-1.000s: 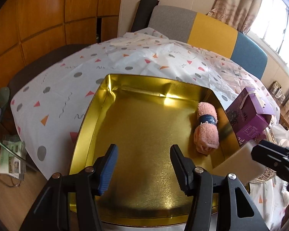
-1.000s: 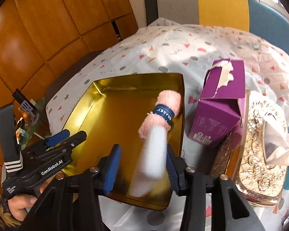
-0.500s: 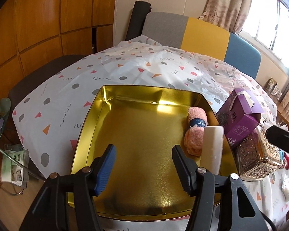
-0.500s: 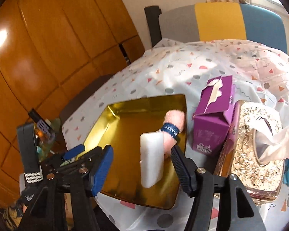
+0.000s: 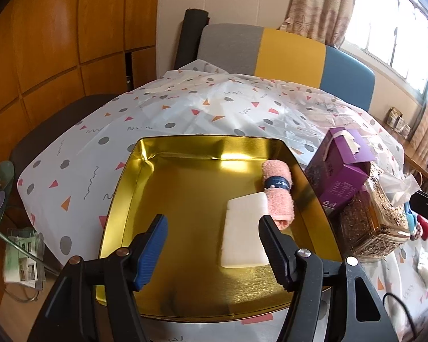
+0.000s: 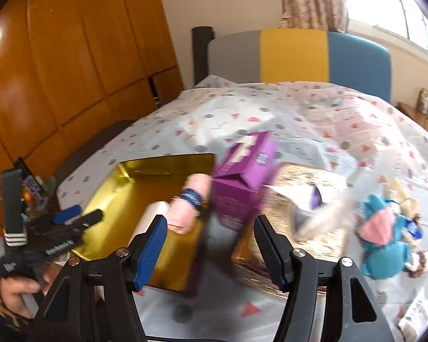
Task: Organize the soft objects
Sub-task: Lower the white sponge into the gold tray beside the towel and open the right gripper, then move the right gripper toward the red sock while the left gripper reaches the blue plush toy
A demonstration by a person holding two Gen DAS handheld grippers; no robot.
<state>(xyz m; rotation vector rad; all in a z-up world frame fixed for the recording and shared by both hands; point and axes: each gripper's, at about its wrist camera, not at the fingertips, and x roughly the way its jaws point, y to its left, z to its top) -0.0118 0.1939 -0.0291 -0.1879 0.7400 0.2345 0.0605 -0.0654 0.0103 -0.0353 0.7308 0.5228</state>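
Observation:
A gold tray (image 5: 122, 193) sits on the patterned tablecloth. Inside it, a rolled pink towel (image 5: 278, 196) with a dark band lies along the right wall, and a white sponge block (image 5: 242, 228) lies flat beside it. My left gripper (image 5: 211, 222) hovers over the tray's near edge, its jaws opening with nothing between them. The blurred right wrist view shows my right gripper (image 6: 209, 222) open and empty, back from the tray (image 6: 145, 171), towel (image 6: 189, 202) and sponge (image 6: 154, 213). A hand holds the left gripper (image 6: 71, 216) there.
A purple carton (image 5: 339, 176) and an ornate gold tissue box (image 5: 376, 222) stand right of the tray. A blue plush toy (image 6: 385, 242) and small items lie further right. A grey, yellow and blue chair back (image 5: 285, 51) is beyond the table.
The right gripper let go of the white sponge, which now lies flat in the tray beside the pink towel. The right gripper drew back, up and rightward. The left gripper widened and rose slightly.

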